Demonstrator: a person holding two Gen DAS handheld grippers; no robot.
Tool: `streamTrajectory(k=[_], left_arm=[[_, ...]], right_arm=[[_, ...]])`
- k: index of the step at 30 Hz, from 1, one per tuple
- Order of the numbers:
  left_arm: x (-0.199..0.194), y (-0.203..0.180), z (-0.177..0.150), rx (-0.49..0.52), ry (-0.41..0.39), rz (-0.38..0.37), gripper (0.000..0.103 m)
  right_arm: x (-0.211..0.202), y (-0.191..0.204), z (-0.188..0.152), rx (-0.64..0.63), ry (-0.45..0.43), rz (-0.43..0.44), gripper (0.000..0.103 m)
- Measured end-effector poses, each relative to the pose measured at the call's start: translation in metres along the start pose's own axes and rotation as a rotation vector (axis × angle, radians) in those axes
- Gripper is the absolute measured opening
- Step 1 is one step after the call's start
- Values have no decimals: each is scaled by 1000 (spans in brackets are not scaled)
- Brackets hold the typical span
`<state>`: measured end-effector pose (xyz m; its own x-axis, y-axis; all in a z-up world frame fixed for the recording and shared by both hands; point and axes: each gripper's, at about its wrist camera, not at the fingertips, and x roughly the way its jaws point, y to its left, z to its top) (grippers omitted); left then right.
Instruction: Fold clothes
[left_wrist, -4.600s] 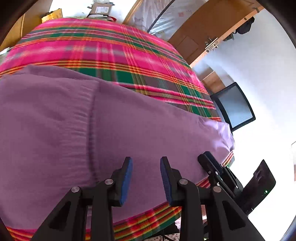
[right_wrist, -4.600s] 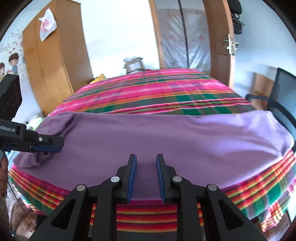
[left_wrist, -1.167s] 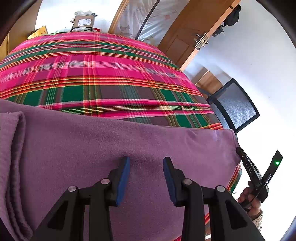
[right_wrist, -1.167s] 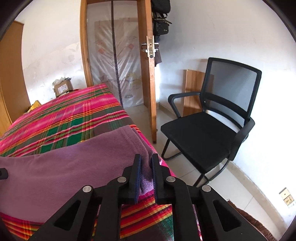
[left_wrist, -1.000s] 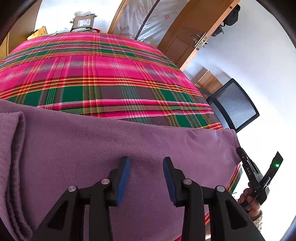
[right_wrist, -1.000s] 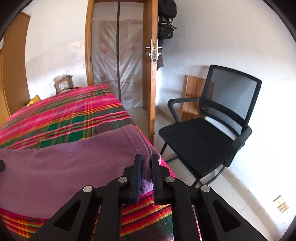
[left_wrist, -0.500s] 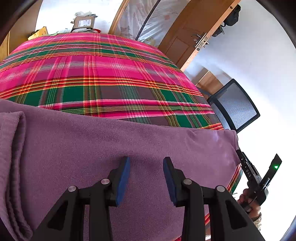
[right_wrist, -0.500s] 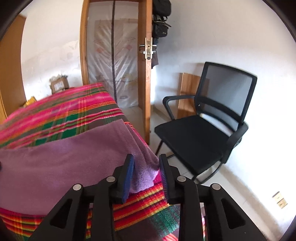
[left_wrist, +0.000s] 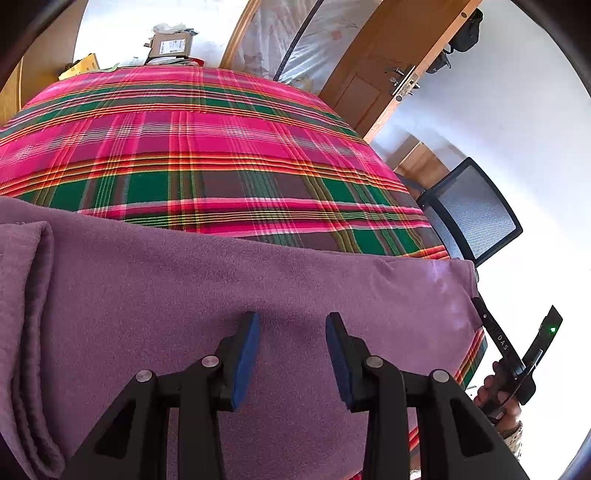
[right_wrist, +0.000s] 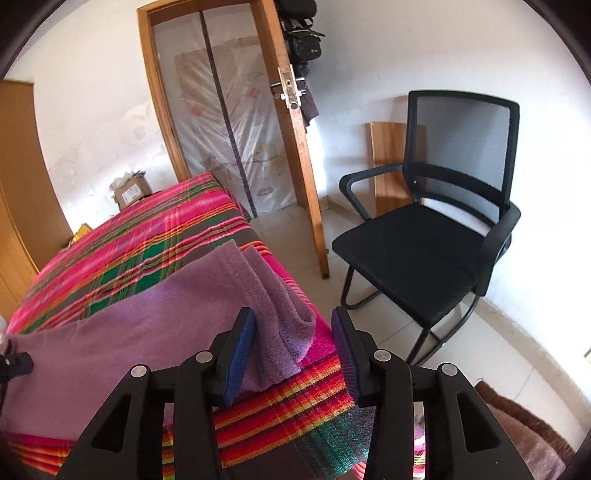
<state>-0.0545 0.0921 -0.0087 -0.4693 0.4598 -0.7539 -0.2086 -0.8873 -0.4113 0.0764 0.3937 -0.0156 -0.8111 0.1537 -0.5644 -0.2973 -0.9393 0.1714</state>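
A purple fleece garment lies spread across the near side of the plaid bed, its left end folded over in layers. My left gripper hovers open just above the middle of the garment, with nothing between its fingers. In the right wrist view the garment's right corner droops over the bed's corner. My right gripper straddles that corner; its jaws are opening and the pads stand off the cloth. A hand holds the right gripper at the bed's right edge.
A black mesh office chair stands on the tiled floor right of the bed. Behind it are an open wooden door and a plastic-covered doorway. A cardboard box sits beyond the bed's far end. A brown rug lies at lower right.
The right gripper, shut on the purple corner a second ago, has opened and let it go; the corner now rests on the bed's edge. The left gripper has not moved.
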Motion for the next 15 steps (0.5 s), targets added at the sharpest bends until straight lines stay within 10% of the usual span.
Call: streamTrajectory(k=[8, 15], left_arm=[[1, 0, 0, -4, -2, 2, 38], [1, 1, 0, -3, -4, -4, 38]], right_arm=[[-1, 26, -7, -177, -45, -132, 42], [-1, 30, -9, -174, -47, -113, 19]])
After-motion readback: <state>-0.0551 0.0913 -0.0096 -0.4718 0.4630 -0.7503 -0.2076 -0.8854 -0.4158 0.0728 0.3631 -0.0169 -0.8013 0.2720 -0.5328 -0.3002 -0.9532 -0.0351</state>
